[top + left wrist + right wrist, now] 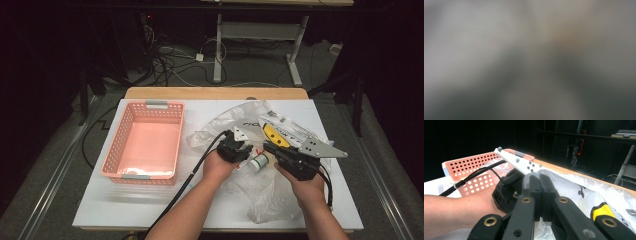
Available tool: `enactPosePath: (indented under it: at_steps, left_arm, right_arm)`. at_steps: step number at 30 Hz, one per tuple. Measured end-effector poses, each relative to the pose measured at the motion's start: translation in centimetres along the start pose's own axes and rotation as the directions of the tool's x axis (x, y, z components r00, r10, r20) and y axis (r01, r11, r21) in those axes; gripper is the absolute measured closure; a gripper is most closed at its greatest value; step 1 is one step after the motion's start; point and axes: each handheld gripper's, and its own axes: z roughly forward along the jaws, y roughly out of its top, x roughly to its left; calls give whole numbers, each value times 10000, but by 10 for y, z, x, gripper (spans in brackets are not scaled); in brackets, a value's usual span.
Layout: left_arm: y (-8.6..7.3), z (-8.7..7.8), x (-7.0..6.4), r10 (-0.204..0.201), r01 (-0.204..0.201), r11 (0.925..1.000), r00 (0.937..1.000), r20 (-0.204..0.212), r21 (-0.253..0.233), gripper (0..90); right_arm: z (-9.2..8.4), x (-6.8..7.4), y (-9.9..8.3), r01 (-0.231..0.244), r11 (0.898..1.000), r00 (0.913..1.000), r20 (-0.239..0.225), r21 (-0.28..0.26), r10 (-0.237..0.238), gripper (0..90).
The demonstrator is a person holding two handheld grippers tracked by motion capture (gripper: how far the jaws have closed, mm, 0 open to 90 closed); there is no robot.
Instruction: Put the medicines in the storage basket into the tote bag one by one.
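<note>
The plastic bag (260, 195) is lying crumpled on the right half of the white table (100, 210), thin, see-thru and wrinkly w/ black print and a yellow patch near the top. A little white bottle (259, 162) w/ a green band is sitting on its side right at the bag's mouth, btwn the two hands.

The right gripper (539, 180) is pinching a fold of the bag film, jaws fully closed on it. I'm guessing that's to keep the opening lifted so the other hand can get in.

The left gripper (239, 148) is reaching in just beside the bottle, jaws partway apart. Can't tell if it's actually got hold of the bottle or the film, since its own cam is just grey blur, prob pressed up against the plastic.

Off to the left there's a salmon-pink basket (127, 120), rigid plastic w/ perforated walls and grey handles, sitting apart from the bag. Looks like that's where the stuff is going imo.
</note>
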Motion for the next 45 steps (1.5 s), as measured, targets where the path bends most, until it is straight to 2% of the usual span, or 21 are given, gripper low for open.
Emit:
enactPosePath:
  at_steps: [1, 4, 6, 9, 15, 19, 21, 23, 27, 29, 31, 34, 35, 37, 41, 43, 44, 45]
  left_arm:
    - [1, -2, -2, -57, 57, 9999, 10000, 1, -121, 505]
    - [4, -12, -7, 148, -147, 9998, 9999, 9, -167, 454]
    - [4, -22, -12, 315, -312, 9991, 9994, 113, -284, 449]
    - [0, -41, -17, 313, -292, 9979, 9988, 367, -575, 448]
    - [-25, -80, -21, 201, -158, 9979, 9974, 697, -626, 447]
    - [-44, -96, -21, 107, -80, 9994, 9966, 814, -340, 419]
    - [-54, -101, -21, -73, 92, 9998, 9959, 903, -203, 411]
    - [-63, -103, -22, -89, 83, 9999, 9960, 887, 66, 370]
    - [-78, -103, -23, -155, 132, 9995, 9964, 831, 286, 309]
    - [-82, -100, -22, -374, 326, 9979, 9955, 869, 562, 239]
    - [-86, -96, -21, -670, 590, 9944, 9935, 916, 876, 199]
    - [-91, -87, -21, -789, 643, 9865, 9925, 932, 1506, 196]
    - [-92, -83, -21, -850, 691, 9833, 9924, 890, 1681, 164]
    - [-91, -81, -23, -872, 727, 9848, 9924, 869, 1580, 146]
    - [-84, -72, -24, -938, 757, 9860, 9884, 1194, 1484, 162]
    - [-80, -67, -24, -1161, 958, 9861, 9818, 1505, 1359, 195]
    - [-79, -65, -25, -1143, 927, 9865, 9801, 1625, 1347, 214]
    - [-77, -64, -26, -993, 779, 9880, 9817, 1626, 1332, 246]
  right_arm:
    - [0, 0, 0, 14, 10000, 10000, 8, 1, -14, 900]
    - [0, -1, -1, -31, 10000, 10000, 19, 9, 31, 900]
    - [0, -1, -1, -20, 10000, 10000, 18, 19, 20, 900]
    - [-1, -2, 0, 6, 10000, 10000, 79, -10, -6, 900]
    - [-3, -2, 0, -59, 10000, 9999, 122, -21, 59, 900]
    - [-1, -1, -1, 32, 10000, 9999, 119, 49, -32, 900]
    - [-1, -1, -1, 17, 10000, 9999, 123, 82, -18, 900]
    - [-1, -2, -1, 20, 10000, 9999, 136, 96, -21, 900]
    - [-1, -1, -2, 31, 9999, 9999, 153, 113, -32, 900]
    - [-1, -1, -2, -20, 9999, 9999, 159, 158, 17, 900]
    - [0, -1, -3, 47, 9998, 9999, 135, 176, -49, 900]
    - [0, 0, -3, 70, 9998, 9999, 138, 189, -72, 900]
    - [0, 0, -3, 45, 9998, 9999, 126, 201, -48, 900]
    - [1, 0, -4, 37, 9997, 9999, 124, 227, -39, 900]
    - [1, 0, -4, 97, 9996, 9999, 101, 258, -100, 900]
    - [2, 1, -4, 83, 9996, 9999, 94, 259, -86, 900]
    - [2, 1, -4, 94, 9996, 9999, 87, 253, -96, 900]
    - [2, 1, -4, 80, 9997, 9999, 96, 251, -83, 900]
